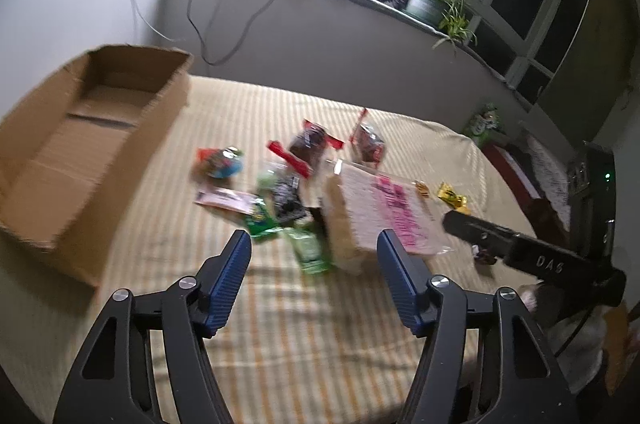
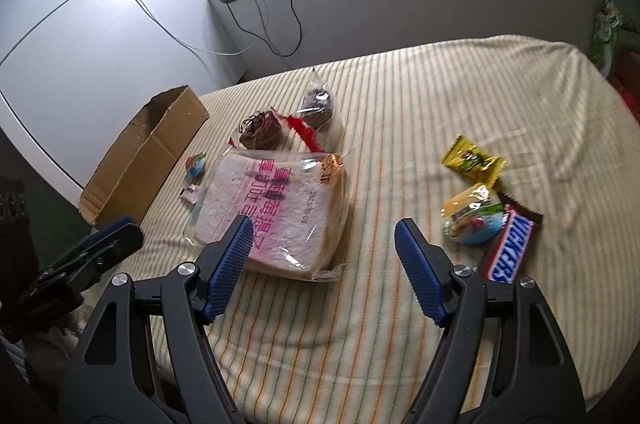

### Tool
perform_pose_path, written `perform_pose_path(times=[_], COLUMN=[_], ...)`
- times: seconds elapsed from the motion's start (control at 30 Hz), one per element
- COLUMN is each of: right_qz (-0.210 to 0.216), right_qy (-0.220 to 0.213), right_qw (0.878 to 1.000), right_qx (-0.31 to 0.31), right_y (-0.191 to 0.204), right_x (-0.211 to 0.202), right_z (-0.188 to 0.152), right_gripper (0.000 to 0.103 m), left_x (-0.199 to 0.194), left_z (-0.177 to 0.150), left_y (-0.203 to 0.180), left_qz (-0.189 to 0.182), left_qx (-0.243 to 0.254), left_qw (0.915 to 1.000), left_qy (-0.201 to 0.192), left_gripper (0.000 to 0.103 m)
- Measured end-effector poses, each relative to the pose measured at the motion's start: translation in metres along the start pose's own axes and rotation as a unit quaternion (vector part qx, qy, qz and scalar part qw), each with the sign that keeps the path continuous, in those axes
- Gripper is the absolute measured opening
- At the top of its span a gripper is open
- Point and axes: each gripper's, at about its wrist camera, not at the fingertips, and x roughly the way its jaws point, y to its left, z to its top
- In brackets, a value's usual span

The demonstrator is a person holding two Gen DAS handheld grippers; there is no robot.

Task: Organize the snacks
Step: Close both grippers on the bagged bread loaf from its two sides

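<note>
**snackwrangler:** The left wrist view is pretty smeared, so the little packets in the middle of the striped blanket [image 1: 280, 324] are hard to read. I can make out green wrappers [image 1: 308, 248], a black one, and two dark pastries in clear bags with red ties, and that's about it. The cardboard box [image 1: 92, 128] on the left is cut off at the frame edge, and its inside looks bare.

**umi_dave:** The right wrist view is way sharper. The bread bag [image 2: 276, 212] lies flat near the middle of the blanket, a clear bag of white sliced loaf with pink print. Its long axis runs from the near-right corner back toward the box [image 2: 148, 152], and the crust side faces right.

**snackwrangler:** And the grippers?

**umi_dave:** The right gripper [image 2: 324, 244] hangs above the blanket with its blue pads spread wide and nothing between them. The left pad overlaps the near corner of the bread bag in view, but I can't tell if it touches. The left gripper [image 1: 314, 256] is spread just as wide and empty too.

**snackwrangler:** On the right there's a Snickers bar [image 2: 510, 250] pointing away from the camera, partly hidden behind the right finger, with a round blue-and-yellow packet [image 2: 472, 220] touching it and a yellow candy [image 2: 472, 160] just beyond.
</note>
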Motion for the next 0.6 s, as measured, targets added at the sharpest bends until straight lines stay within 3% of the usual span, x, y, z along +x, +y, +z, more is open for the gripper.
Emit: perform_pose_path(times=[0.13,0.3,0.43,0.6], right_qz=[0.023,0.052,0.065,0.079], right_qy=[0.013,0.036,0.050,0.059], right_qw=[1.000,0.998,0.996,0.995], right_qx=[0.005,0.015,0.026,0.030], right_y=[-0.001,-0.003,-0.005,-0.006], right_x=[0.009,0.021,0.033,0.040], right_z=[0.000,0.003,0.002,0.002], right_gripper=[0.076,0.064,0.063,0.058], left_x=[0.013,0.029,0.035,0.044], left_z=[0.002,0.004,0.003,0.006], left_y=[-0.006,-0.010,-0.010,-0.010], left_qz=[-0.019,-0.038,-0.045,-0.050], left_qx=[-0.002,-0.012,-0.013,-0.013], left_qw=[0.9997,0.9986,0.9980,0.9974], left_qy=[0.017,0.036,0.043,0.051], left_gripper=[0.063,0.050,0.040,0.035])
